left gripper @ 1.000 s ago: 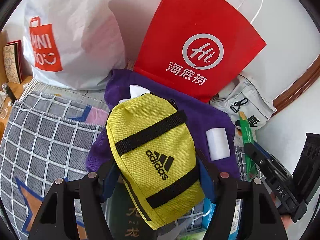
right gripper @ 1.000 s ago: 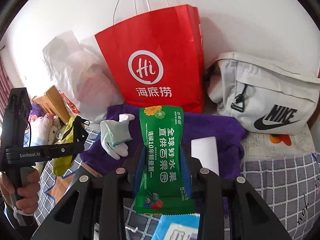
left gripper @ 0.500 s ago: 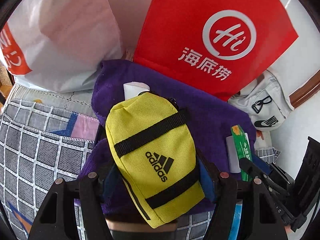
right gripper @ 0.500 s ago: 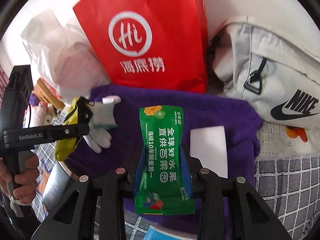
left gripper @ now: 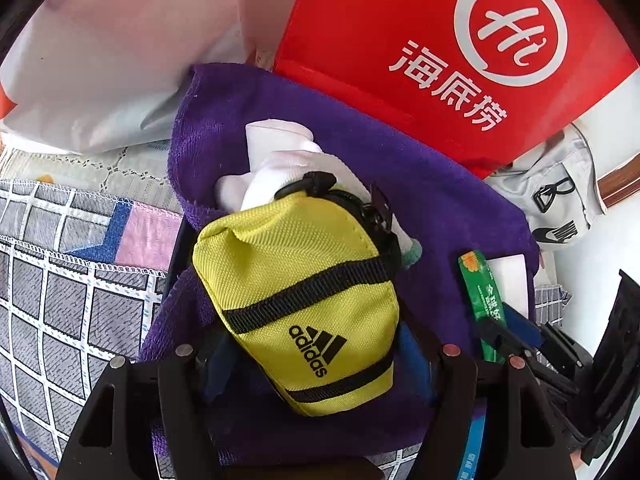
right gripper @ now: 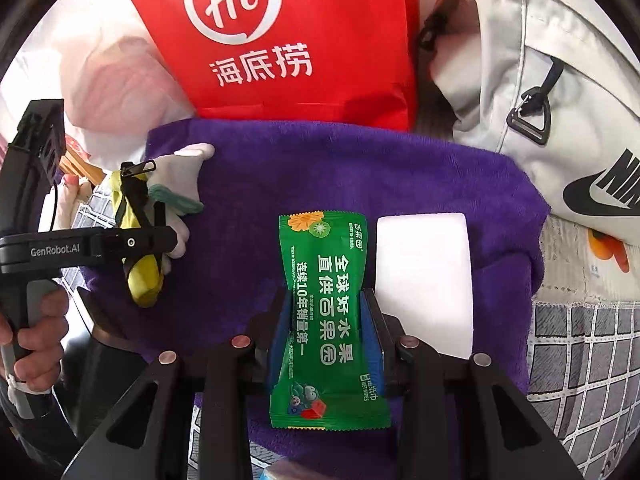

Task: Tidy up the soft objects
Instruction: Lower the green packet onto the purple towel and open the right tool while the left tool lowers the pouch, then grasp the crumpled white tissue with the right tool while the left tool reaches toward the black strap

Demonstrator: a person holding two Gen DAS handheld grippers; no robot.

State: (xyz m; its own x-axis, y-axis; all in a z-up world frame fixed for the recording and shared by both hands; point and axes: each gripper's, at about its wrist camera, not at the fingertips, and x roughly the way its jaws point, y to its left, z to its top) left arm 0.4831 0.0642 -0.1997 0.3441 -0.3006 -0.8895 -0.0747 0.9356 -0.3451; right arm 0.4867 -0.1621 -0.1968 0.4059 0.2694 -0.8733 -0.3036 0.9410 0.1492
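Left gripper [left gripper: 316, 356] clamped on a yellow pouch [left gripper: 304, 300]; blue pads press its two long sides near the lower end. Pouch's long axis runs along the fingers, leaning a little left toward the far end. Logo end near the camera, zipper pull [left gripper: 378, 208] at the far end. Two black straps cross its short way. It hangs over a purple towel [left gripper: 432, 208], with its far end over a white glove [left gripper: 280, 156] that lies on the towel.

Right gripper [right gripper: 326, 320] clamped on a green wipes packet [right gripper: 326, 316]; the packet is pinched in at the waist between the pads. Packet's long axis also runs along the fingers, fruit print at the far end, cartoon print nearest the camera. Printed face toward the lens. It sits over the towel's near middle; whether it touches the cloth cannot be told.

A white block [right gripper: 424, 280] lies flat on the towel just right of the packet, long axis parallel to it.

Right view: left gripper seen side-on at left, pouch edge-on, glove behind it; a hand [right gripper: 32, 336] grips the handle.

Behind the towel: red paper bag [right gripper: 280, 40] upright, touching the towel's far edge. White plastic bag [left gripper: 120, 52] to its left. Grey sling bag [right gripper: 540, 100] to its right. Checked bedding [left gripper: 60, 300] under all.
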